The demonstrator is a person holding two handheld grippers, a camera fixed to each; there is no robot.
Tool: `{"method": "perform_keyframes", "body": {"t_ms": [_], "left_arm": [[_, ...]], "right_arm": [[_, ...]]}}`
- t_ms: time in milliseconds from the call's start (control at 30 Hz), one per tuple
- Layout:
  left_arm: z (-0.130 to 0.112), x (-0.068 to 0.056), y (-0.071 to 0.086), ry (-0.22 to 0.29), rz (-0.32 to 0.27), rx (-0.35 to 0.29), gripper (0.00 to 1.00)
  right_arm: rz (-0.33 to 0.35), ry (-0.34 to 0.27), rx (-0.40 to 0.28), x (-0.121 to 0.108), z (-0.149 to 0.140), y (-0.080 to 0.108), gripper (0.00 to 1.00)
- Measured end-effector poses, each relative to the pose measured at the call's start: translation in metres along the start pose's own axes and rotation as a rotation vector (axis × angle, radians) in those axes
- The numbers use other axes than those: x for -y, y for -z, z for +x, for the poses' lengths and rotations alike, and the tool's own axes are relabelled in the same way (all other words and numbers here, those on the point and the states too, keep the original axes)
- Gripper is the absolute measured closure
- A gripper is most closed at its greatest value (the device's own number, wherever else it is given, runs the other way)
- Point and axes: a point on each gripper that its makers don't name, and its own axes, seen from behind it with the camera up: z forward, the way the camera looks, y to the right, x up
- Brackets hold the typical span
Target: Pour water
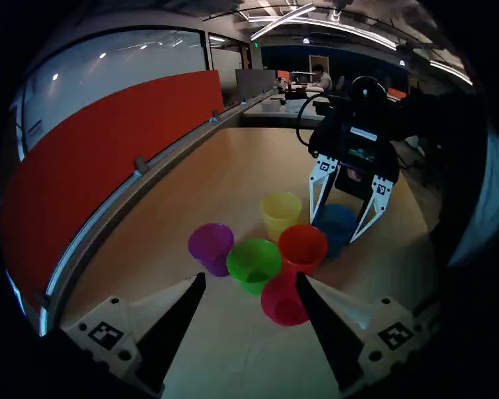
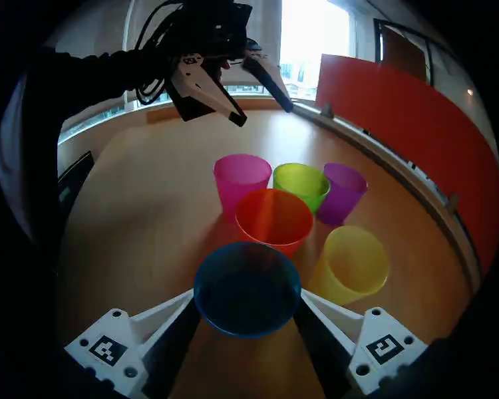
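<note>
Wooden table (image 1: pixel 249 166), pale top, bearing six plastic cups in a tight cluster.
- purple cup (image 1: pixel 211 246), leftmost
- green cup (image 1: pixel 253 263), beside it
- pink cup (image 1: pixel 284 300), nearest, just beside the left gripper's (image 1: pixel 249 292) right-hand finger
- red cup (image 1: pixel 303 246), behind the pink
- yellow cup (image 1: pixel 281 211), farther back
- blue cup (image 1: pixel 336 225), right of the red

Left gripper: fingers spread wide, holding nothing.
Right gripper (image 1: pixel 346 203): across the table, one finger close against each side of the blue cup.
Red wall panel (image 1: pixel 96 153): along the table's left edge.
</note>
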Motion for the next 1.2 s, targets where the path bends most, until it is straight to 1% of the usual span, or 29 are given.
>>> {"method": "perform_keyframes", "body": {"t_ms": [300,600,967,1200], "left_arm": [[-0.002,-0.002,-0.004,-0.001,-0.017,0.016,0.0],[-0.004,-0.006,-0.013,-0.003,-0.033,0.036,0.0],[0.0,-0.006,-0.021,-0.01,-0.035,0.04,0.0],[-0.002,-0.006,-0.025,-0.008,-0.038,0.042,0.0]], "right_arm": [[-0.009,-0.015,-0.052,-0.003,0.014,0.008,0.12],[-0.016,-0.006,-0.093,-0.002,0.026,0.017,0.11],[-0.028,0.002,-0.139,0.001,0.041,0.03,0.12],[-0.051,-0.007,-0.188,-0.003,0.053,0.039,0.12]]}}
